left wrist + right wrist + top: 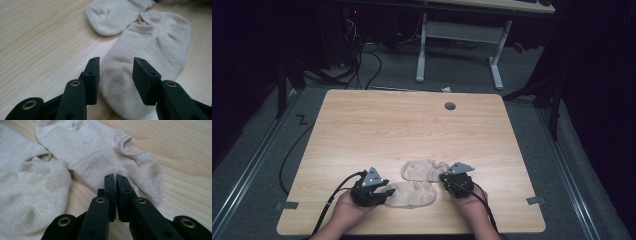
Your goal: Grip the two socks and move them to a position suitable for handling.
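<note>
Left gripper (116,80) fingers spread over the near sock (150,50), right gripper (116,195) fingers closed, empty, above the far sock (100,152)

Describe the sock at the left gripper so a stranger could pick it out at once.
On the wooden table, look at the near edge, where two beige socks lie between the grippers. The near sock lies just ahead of the open left gripper. Unlike the far sock, which lies by the right gripper, it is closer to the person.

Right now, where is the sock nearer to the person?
In the high view, the nearer sock lies near the table's front edge, between the left gripper and right gripper, touching the farther sock.
</note>
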The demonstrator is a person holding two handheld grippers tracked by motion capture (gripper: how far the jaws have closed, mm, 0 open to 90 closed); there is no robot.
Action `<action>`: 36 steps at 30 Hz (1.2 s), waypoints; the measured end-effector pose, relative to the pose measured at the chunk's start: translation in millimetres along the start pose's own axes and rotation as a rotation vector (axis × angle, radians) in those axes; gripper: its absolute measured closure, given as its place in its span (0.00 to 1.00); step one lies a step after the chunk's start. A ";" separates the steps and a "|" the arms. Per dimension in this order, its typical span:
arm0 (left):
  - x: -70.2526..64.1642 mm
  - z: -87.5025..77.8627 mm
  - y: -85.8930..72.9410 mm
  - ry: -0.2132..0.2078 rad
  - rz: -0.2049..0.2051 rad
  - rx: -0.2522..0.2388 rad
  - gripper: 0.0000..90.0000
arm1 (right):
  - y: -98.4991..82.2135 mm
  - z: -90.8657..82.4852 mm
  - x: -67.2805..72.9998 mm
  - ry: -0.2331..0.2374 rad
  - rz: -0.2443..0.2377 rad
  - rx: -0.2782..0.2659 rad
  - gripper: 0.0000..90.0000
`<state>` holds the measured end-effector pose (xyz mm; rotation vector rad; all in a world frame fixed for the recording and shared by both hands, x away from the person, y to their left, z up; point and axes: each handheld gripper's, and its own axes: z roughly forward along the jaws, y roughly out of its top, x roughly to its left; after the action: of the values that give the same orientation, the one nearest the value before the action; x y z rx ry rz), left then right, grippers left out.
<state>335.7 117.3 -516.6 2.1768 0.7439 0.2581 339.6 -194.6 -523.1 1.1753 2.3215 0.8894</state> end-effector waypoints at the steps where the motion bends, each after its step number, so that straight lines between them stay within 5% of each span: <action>1: 2.4 0.0 0.8 0.008 -0.008 -0.008 0.62 | 1.7 1.9 1.8 0.004 -0.002 -0.003 0.97; 11: 18.6 10.2 2.6 0.058 -0.095 -0.033 0.57 | 17.8 17.9 21.9 0.031 -0.048 -0.019 0.97; 15: 11.5 3.3 5.0 0.013 -0.118 -0.025 0.60 | 20.2 19.9 25.7 0.026 -0.070 -0.019 0.97; 17: -5.3 -5.5 6.3 -0.047 -0.051 -0.014 0.68 | 19.5 19.2 25.3 0.030 -0.062 -0.018 0.97; 20: -27.6 -5.4 0.3 -0.057 0.080 0.081 0.81 | 17.8 18.0 23.7 0.033 -0.056 -0.019 0.97; 22: -30.7 1.6 -5.3 -0.072 0.075 0.126 0.85 | 17.3 17.4 23.1 0.035 -0.054 -0.019 0.97; 24: -28.7 4.3 -3.2 -0.078 0.054 0.120 0.86 | 17.1 17.2 23.0 0.034 -0.054 -0.018 0.97; 33: -46.7 27.0 9.5 -0.136 0.161 0.075 0.89 | 17.8 17.7 21.9 0.039 -0.052 -0.017 0.97; 36: -50.9 26.5 8.4 -0.136 0.164 0.072 0.87 | 17.4 17.9 20.8 0.042 -0.042 -0.020 0.96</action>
<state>309.2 66.3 -524.5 2.3011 0.5067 0.1669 348.1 -163.3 -525.3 1.1056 2.3560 0.9280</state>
